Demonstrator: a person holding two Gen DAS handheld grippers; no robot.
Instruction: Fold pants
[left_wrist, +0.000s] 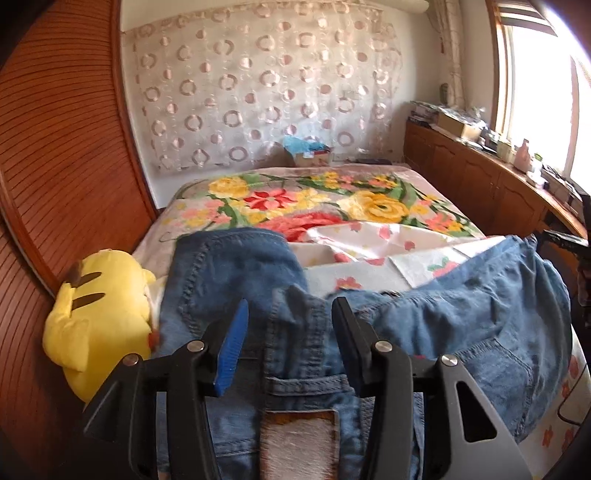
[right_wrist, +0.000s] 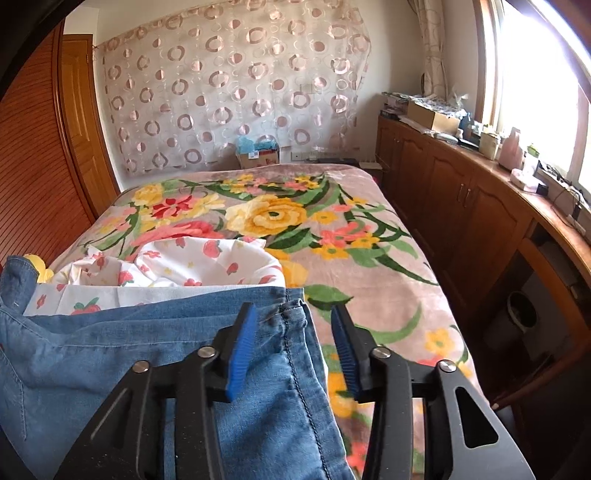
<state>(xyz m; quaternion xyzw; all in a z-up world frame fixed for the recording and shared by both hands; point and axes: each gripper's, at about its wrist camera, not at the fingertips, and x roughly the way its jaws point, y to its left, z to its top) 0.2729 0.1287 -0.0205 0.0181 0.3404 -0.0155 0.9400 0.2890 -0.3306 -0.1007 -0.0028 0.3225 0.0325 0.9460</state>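
Note:
Blue denim pants (left_wrist: 461, 314) lie across the near end of the bed. In the left wrist view my left gripper (left_wrist: 290, 308) is open above the waistband, with a belt loop and a brown-and-white label (left_wrist: 299, 439) between its fingers. In the right wrist view the pants (right_wrist: 110, 354) spread to the left, and their hemmed corner (right_wrist: 293, 308) lies between the fingers of my right gripper (right_wrist: 293, 314), which is open. Neither gripper holds the cloth.
A floral blanket (right_wrist: 280, 218) covers the bed. A white strawberry-print cloth (right_wrist: 207, 262) lies beyond the pants. A yellow plush toy (left_wrist: 99, 317) sits at the left by the wooden wall. Wooden cabinets (right_wrist: 461, 206) with clutter run along the right under the window.

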